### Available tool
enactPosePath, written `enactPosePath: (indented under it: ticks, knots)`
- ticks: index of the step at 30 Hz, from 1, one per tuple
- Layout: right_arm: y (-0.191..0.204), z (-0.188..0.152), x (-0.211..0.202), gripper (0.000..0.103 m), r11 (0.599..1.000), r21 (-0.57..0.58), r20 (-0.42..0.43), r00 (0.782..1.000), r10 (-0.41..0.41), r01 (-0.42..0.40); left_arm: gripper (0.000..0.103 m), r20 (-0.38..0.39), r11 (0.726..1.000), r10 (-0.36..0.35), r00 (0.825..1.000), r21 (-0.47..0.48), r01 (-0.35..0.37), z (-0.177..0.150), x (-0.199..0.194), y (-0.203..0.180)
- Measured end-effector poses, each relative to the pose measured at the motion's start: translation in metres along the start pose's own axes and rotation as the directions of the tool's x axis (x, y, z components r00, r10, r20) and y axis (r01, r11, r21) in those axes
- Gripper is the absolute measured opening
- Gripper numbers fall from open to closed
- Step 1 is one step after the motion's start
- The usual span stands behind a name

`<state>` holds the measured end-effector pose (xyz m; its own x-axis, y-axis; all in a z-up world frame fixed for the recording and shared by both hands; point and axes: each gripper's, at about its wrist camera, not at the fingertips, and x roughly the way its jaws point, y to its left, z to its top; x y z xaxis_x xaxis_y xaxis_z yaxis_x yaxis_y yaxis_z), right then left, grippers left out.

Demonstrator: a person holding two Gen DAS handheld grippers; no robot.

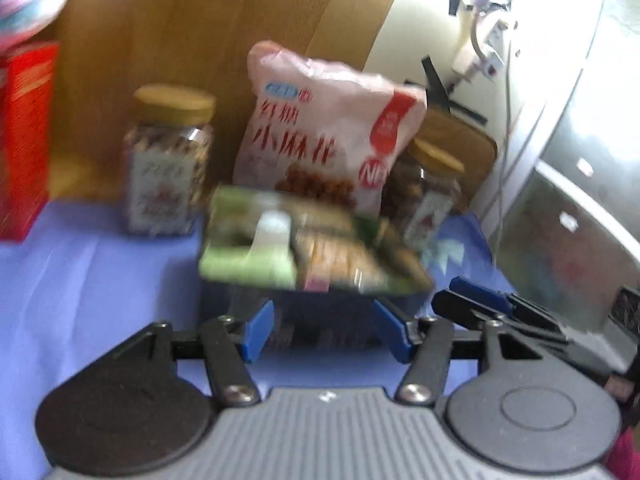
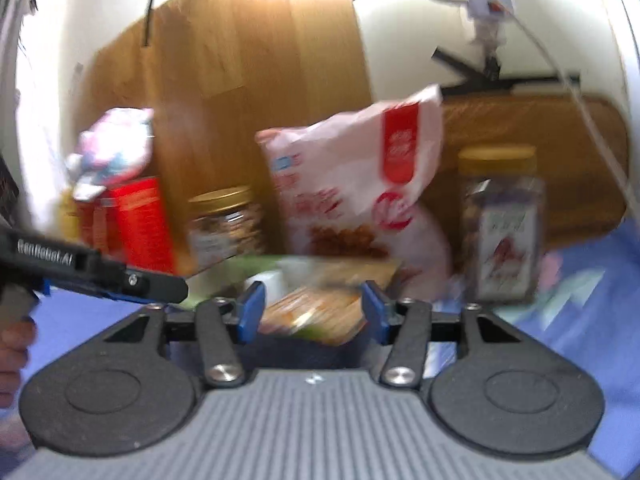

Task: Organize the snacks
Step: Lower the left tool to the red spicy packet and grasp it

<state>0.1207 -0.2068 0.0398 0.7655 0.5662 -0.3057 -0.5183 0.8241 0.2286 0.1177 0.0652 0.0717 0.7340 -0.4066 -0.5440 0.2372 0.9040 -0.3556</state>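
Observation:
A green snack pack (image 1: 304, 248) lies flat on a dark box (image 1: 328, 316), blurred in both views. My left gripper (image 1: 326, 330) is just short of the box, jaws open, with nothing between the blue pads. My right gripper (image 2: 312, 312) is open too. The same green pack (image 2: 316, 304) shows between and just beyond its fingertips, and the pads do not press on it. Behind stands a pink snack bag (image 1: 328, 128), upright against the wooden board, with a gold-lidded jar (image 1: 168, 160) to its left and another jar (image 1: 432, 188) to its right.
A red box (image 1: 24, 140) stands at the far left with a pink-and-white bag (image 2: 112, 148) on top. The purple cloth (image 1: 80, 280) covers the table. A wooden board (image 2: 240, 80) and a white wall with cables close off the back. A metal cabinet (image 1: 580, 160) stands on the right.

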Motion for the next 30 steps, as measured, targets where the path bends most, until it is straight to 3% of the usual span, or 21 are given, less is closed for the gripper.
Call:
enactPosePath:
  ticks: [3, 5, 9, 14, 19, 21, 22, 23, 25, 26, 27, 30]
  knots:
    - [0.012, -0.029, -0.016, 0.067, 0.989, 0.068, -0.118, 0.984, 0.136, -0.129, 0.056, -0.057, 1.000, -0.003, 0.998, -0.027, 0.001, -0.039, -0.023, 0.016]
    - [0.022, -0.050, -0.026, 0.067, 0.974, 0.128, -0.192, 0.959, 0.207, -0.185, 0.056, -0.094, 0.998, -0.005, 0.996, -0.061, -0.001, -0.066, -0.038, 0.024]
    - [0.039, -0.082, -0.048, 0.067, 0.956, 0.200, -0.276, 0.923, 0.267, -0.217, 0.056, -0.116, 0.992, -0.028, 0.993, -0.129, 0.013, -0.103, -0.062, 0.029]
    - [0.059, -0.097, -0.074, 0.067, 0.955, 0.197, -0.289, 0.917, 0.273, -0.223, 0.057, -0.114, 0.986, -0.074, 0.991, -0.155, 0.056, -0.137, -0.075, 0.025]
    - [0.079, -0.104, -0.072, 0.067, 0.936, 0.235, -0.286, 0.901, 0.325, -0.263, 0.058, -0.088, 0.975, -0.144, 0.986, -0.182, 0.126, -0.151, -0.078, 0.018]
    - [0.086, -0.106, -0.070, 0.066, 0.932, 0.238, -0.286, 0.897, 0.336, -0.273, 0.058, -0.074, 0.976, -0.140, 0.987, -0.176, 0.125, -0.156, -0.081, 0.016]
    - [0.090, -0.107, -0.068, 0.063, 0.935, 0.230, -0.286, 0.899, 0.332, -0.272, 0.058, -0.067, 0.975, -0.145, 0.987, -0.180, 0.131, -0.157, -0.081, 0.017]
    - [0.093, -0.108, -0.066, 0.051, 0.936, 0.229, -0.292, 0.898, 0.329, -0.268, 0.058, -0.059, 0.971, -0.153, 0.986, -0.194, 0.139, -0.158, -0.082, 0.020]
    - [0.094, -0.109, -0.061, 0.039, 0.936, 0.248, -0.295, 0.900, 0.320, -0.251, 0.058, -0.046, 0.962, -0.173, 0.984, -0.224, 0.158, -0.162, -0.085, 0.025]
    - [0.093, -0.110, -0.057, 0.023, 0.932, 0.270, -0.305, 0.897, 0.321, -0.242, 0.058, -0.040, 0.955, -0.184, 0.982, -0.242, 0.170, -0.162, -0.086, 0.028]
    - [0.090, -0.114, -0.057, 0.018, 0.924, 0.296, -0.308, 0.892, 0.331, -0.241, 0.058, -0.036, 0.951, -0.192, 0.981, -0.254, 0.177, -0.163, -0.086, 0.030]
    - [0.091, -0.114, -0.054, 0.016, 0.915, 0.320, -0.300, 0.890, 0.343, -0.245, 0.058, -0.032, 0.944, -0.202, 0.979, -0.271, 0.186, -0.165, -0.088, 0.032]
